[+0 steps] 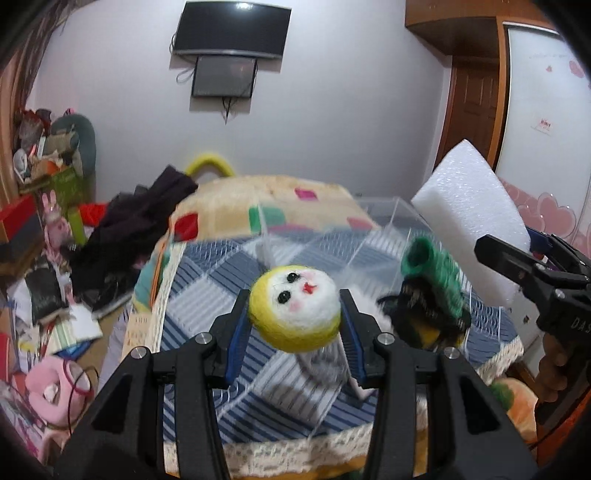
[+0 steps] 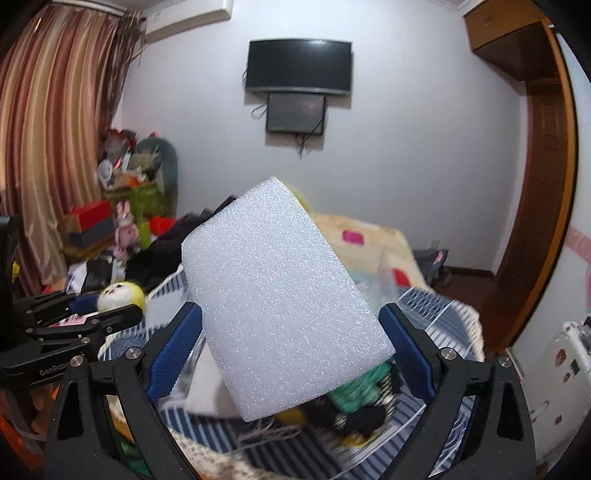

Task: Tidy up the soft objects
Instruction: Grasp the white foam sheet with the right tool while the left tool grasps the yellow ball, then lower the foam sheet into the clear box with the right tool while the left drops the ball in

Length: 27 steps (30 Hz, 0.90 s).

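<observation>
My left gripper (image 1: 294, 317) is shut on a round felt ball (image 1: 294, 308), yellow with a white animal face, held above the bed. It also shows at the left of the right wrist view (image 2: 120, 295). My right gripper (image 2: 290, 343) is shut on a white foam block (image 2: 280, 295), held tilted in the air; the block shows at the right of the left wrist view (image 1: 472, 221). A clear plastic divided box (image 1: 332, 258) lies on the striped blanket. A green, black and yellow knitted toy (image 1: 432, 295) lies by it, partly hidden under the foam in the right wrist view (image 2: 362, 398).
The bed has a blue striped blanket (image 1: 207, 295) and a patterned quilt (image 1: 258, 199). Dark clothes (image 1: 140, 221) lie at its left. Cluttered boxes and toys (image 1: 44, 177) fill the left floor. A TV (image 1: 232, 29) hangs on the wall. An orange plush (image 1: 517, 406) lies low right.
</observation>
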Each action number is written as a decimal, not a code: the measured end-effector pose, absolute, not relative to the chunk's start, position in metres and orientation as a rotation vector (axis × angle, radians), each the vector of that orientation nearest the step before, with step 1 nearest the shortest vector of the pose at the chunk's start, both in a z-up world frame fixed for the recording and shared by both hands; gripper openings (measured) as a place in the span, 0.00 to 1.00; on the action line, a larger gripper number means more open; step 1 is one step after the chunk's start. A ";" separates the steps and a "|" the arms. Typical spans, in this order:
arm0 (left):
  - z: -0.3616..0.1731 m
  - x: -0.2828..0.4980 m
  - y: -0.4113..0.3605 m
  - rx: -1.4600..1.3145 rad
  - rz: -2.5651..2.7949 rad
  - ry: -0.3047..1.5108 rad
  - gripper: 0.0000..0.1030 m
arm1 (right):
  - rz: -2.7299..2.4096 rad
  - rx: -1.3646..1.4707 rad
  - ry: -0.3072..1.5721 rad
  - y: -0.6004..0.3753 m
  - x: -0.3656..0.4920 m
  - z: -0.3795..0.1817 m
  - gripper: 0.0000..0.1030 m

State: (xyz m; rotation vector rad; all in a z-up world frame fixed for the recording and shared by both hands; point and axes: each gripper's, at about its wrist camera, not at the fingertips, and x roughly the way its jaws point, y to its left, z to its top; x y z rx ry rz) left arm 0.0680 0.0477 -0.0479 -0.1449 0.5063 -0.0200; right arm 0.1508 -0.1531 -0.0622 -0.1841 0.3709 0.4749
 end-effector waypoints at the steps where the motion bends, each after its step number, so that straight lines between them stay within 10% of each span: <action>1: -0.044 0.071 0.047 -0.142 -0.019 0.497 0.44 | 0.465 -0.177 0.358 -0.156 0.152 -0.058 0.93; 27: -0.058 0.220 0.032 -0.109 -0.080 0.685 0.44 | 0.356 -0.202 0.531 -0.149 0.265 -0.082 0.93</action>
